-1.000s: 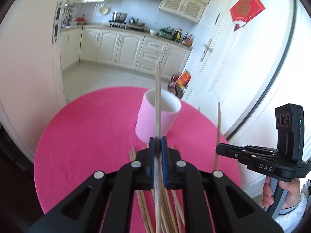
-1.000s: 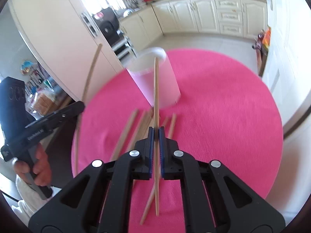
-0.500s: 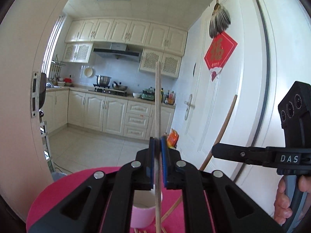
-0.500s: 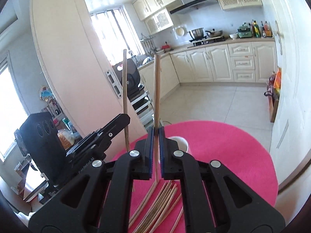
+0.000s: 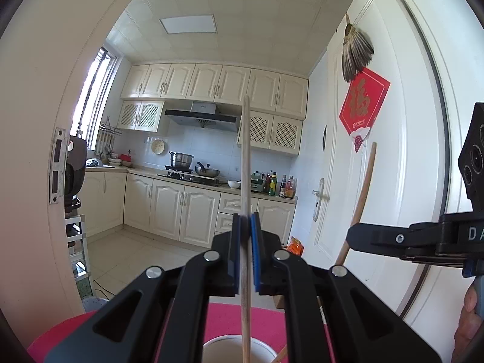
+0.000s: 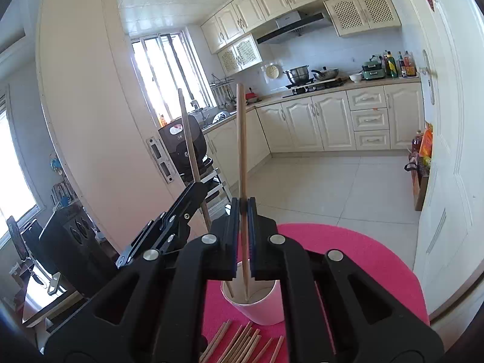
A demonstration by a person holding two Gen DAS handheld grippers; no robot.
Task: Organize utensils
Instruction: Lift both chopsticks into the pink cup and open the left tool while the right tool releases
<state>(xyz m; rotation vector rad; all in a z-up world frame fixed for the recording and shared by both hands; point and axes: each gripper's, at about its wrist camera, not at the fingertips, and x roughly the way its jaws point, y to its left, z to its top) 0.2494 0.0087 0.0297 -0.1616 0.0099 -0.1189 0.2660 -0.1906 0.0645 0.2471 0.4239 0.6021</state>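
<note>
A: Both chopsticks hang upright, tips inside the cup (image 6: 252, 299) on the pink tabletop (image 6: 363, 260)?

B: Yes. Right tongs (image 6: 243, 236) clamp one chopstick (image 6: 241, 139), left tongs (image 5: 245, 252) clamp the other chopstick (image 5: 245, 157). I'd lower each tip deeper, then release gently.

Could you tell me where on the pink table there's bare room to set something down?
The pink tablecloth is bare to the right of the white cup, out to the table's edge by the door. In front of the cup it is crowded with loose chopsticks.
</note>
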